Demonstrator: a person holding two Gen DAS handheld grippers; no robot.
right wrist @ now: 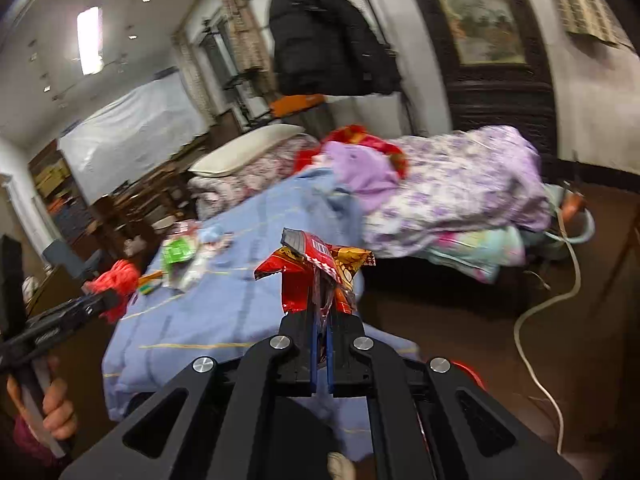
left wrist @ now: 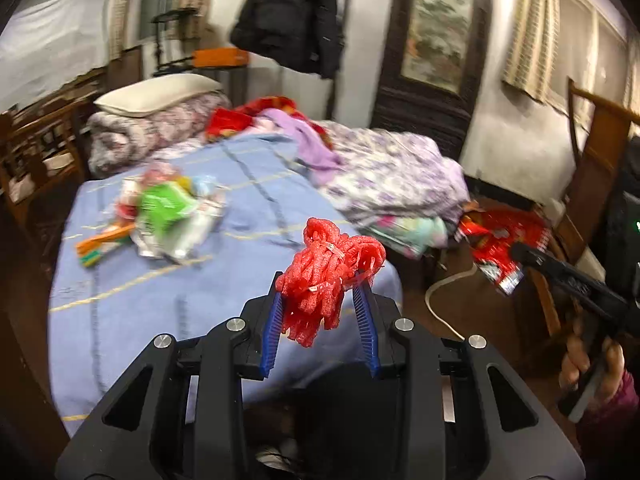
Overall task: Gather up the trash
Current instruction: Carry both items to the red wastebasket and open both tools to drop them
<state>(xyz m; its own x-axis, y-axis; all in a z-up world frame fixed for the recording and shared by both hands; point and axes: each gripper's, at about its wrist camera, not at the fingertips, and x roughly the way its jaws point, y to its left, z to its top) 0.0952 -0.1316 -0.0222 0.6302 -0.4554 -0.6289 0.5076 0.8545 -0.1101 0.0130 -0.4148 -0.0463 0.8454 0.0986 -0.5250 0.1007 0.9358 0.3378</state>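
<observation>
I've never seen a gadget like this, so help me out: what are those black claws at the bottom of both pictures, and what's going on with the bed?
No robot here: a person holds a hand-operated gripper in each hand, and each carries a wide-angle camera looking along its two fingers. One picture comes from the left gripper, which is clamped on a red foam net. The other comes from the right gripper, pinched shut on a red snack wrapper. Ahead, more wrappers lie piled on the blue bedsheet, beside rumpled quilts. It looks like trash being gathered.

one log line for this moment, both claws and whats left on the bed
left claw: holds red net | right claw: shut on wrapper | bed: trash pile left
</observation>
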